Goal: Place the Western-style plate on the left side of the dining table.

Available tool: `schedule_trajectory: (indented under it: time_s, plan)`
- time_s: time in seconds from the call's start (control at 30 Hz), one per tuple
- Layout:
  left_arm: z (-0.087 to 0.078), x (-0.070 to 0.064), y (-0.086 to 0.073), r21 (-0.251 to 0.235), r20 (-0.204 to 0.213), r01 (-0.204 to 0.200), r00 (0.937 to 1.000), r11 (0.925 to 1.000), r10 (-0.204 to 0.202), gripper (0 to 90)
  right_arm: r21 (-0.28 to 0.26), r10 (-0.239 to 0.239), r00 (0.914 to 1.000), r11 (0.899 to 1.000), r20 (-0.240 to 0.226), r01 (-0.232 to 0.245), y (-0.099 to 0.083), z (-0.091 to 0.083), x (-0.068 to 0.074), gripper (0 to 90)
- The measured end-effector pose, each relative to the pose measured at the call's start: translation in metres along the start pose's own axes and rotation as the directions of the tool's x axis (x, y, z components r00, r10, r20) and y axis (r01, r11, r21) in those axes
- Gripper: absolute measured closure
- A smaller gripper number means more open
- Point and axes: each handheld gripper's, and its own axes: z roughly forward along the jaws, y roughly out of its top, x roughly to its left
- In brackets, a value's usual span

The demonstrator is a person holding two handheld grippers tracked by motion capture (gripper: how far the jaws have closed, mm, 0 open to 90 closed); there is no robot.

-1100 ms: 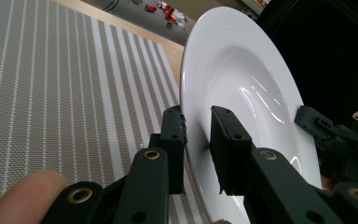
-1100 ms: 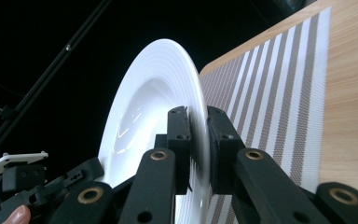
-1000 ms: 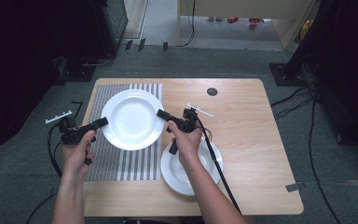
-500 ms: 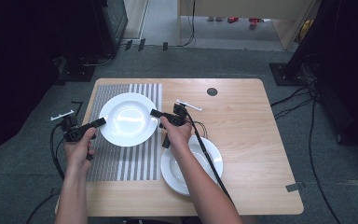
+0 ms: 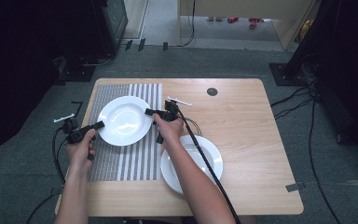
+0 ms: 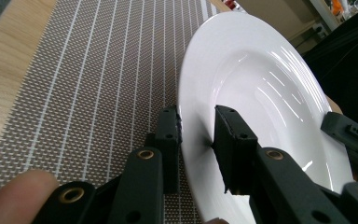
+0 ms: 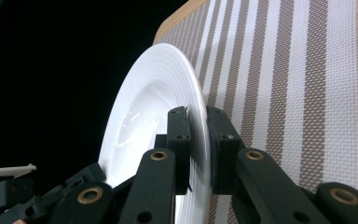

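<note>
Two-handed carry of a round white ceramic plate (image 5: pixel 124 120), held over the grey-and-white striped woven placemat (image 5: pixel 121 161) at centre left of the high view. The left gripper (image 5: pixel 98 124) fingers (image 6: pixel 170 135) pinch the plate's left rim; the right gripper (image 5: pixel 150 112) fingers (image 7: pixel 179 135) are clenched on its right rim. Both forearms reach forward, hands level. The likely next move is an even lowering onto the placemat, then release. A second white plate (image 5: pixel 200 163) rests on the wooden surface (image 5: pixel 247 135), lower centre.
</note>
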Motion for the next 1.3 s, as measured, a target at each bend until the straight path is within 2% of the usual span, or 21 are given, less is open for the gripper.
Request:
schedule_trajectory:
  time_s: [0.17, 0.33, 0.57, 0.67, 0.73, 0.87, 0.97, 1.1, 1.2, 1.23, 1.3]
  plan:
    - [0.002, 0.000, -0.001, -0.004, -0.021, -0.003, 0.9998, 1.0000, 0.003, 72.7, 0.019, 0.020, 0.9992, 1.000, 0.036, -0.020, 0.002, 0.007, -0.004, 81.1]
    - [0.004, 0.005, -0.002, -0.008, -0.049, 0.005, 0.9988, 1.0000, -0.005, 72.6, 0.027, 0.022, 0.9988, 0.999, 0.044, -0.023, -0.001, 0.017, -0.008, 80.7]
    - [0.009, 0.005, -0.006, -0.010, -0.047, 0.010, 0.9988, 0.9999, -0.010, 71.6, 0.011, 0.026, 0.9981, 1.000, 0.055, -0.027, 0.000, 0.019, -0.010, 81.0]
    - [0.009, 0.003, -0.007, -0.021, -0.050, 0.005, 0.9987, 0.9998, -0.006, 71.5, 0.010, 0.009, 0.9976, 1.000, 0.068, -0.010, 0.000, 0.020, -0.011, 79.6]
    - [0.009, 0.001, -0.008, -0.028, -0.048, -0.006, 0.9988, 0.9996, 0.005, 70.0, 0.013, -0.021, 0.9955, 1.000, 0.092, 0.020, -0.001, 0.022, -0.011, 77.6]
    - [0.010, -0.001, -0.009, -0.037, -0.039, -0.008, 0.9992, 0.9993, 0.006, 63.4, 0.022, -0.073, 0.9890, 0.997, 0.129, 0.071, -0.002, 0.024, -0.007, 74.9]
    - [0.009, -0.002, -0.009, -0.042, -0.031, -0.014, 0.9994, 0.9990, 0.012, 57.1, 0.035, -0.101, 0.9857, 0.995, 0.135, 0.097, 0.000, 0.024, -0.002, 65.6]
    - [0.004, -0.007, -0.008, -0.053, -0.066, -0.080, 0.9949, 0.9954, 0.076, 47.4, 0.040, -0.153, 0.9760, 0.988, 0.155, 0.148, 0.002, 0.020, 0.004, 61.6]
    - [-0.002, -0.013, -0.007, -0.048, -0.092, -0.121, 0.9890, 0.9916, 0.116, 32.0, -0.004, -0.215, 0.9589, 0.976, 0.185, 0.220, 0.009, 0.010, 0.013, 60.9]
    - [-0.004, -0.014, -0.007, -0.046, -0.100, -0.131, 0.9870, 0.9904, 0.126, 27.4, -0.020, -0.225, 0.9582, 0.973, 0.177, 0.232, 0.012, 0.007, 0.016, 59.9]
    - [-0.007, -0.017, -0.007, -0.043, -0.096, -0.137, 0.9866, 0.9897, 0.132, 19.9, -0.046, -0.220, 0.9632, 0.972, 0.154, 0.230, 0.016, -0.002, 0.024, 53.9]
